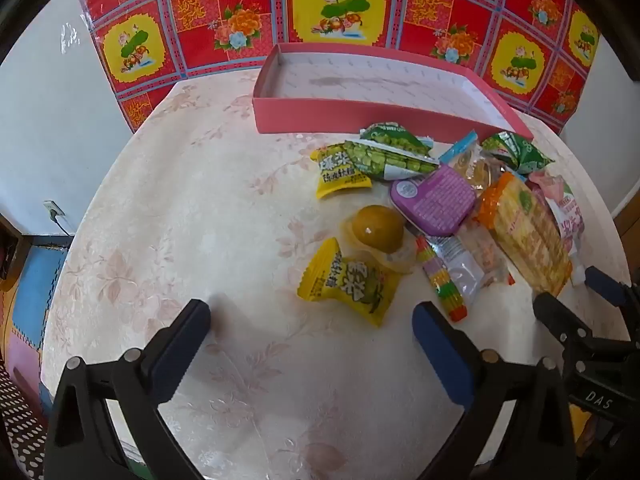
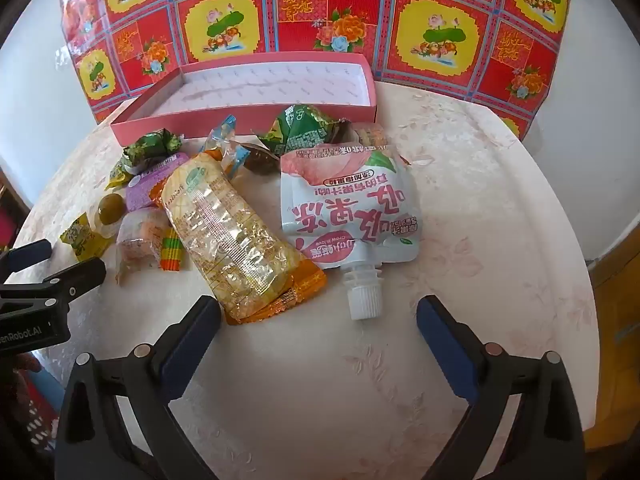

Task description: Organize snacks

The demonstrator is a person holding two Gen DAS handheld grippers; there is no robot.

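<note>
A pile of snacks lies on a round table in front of an empty pink box (image 1: 320, 114), which also shows in the right wrist view (image 2: 240, 120). My left gripper (image 1: 312, 320) is open and empty, just short of a yellow packet (image 1: 348, 280) and a round jelly cup (image 1: 378, 228). My right gripper (image 2: 320, 316) is open and empty, just short of a long cracker pack (image 2: 236, 236) and a white-pink jelly pouch (image 2: 348, 208) with its cap (image 2: 364, 296) toward me. A purple tin (image 1: 434, 200) and green packets (image 1: 384, 156) lie further back.
The table (image 1: 180, 208) has a pale floral cloth. A red and yellow patterned sheet (image 1: 340, 8) hangs behind the box. The right gripper shows at the right edge of the left wrist view (image 1: 580, 300), and the left gripper at the left edge of the right wrist view (image 2: 52, 268).
</note>
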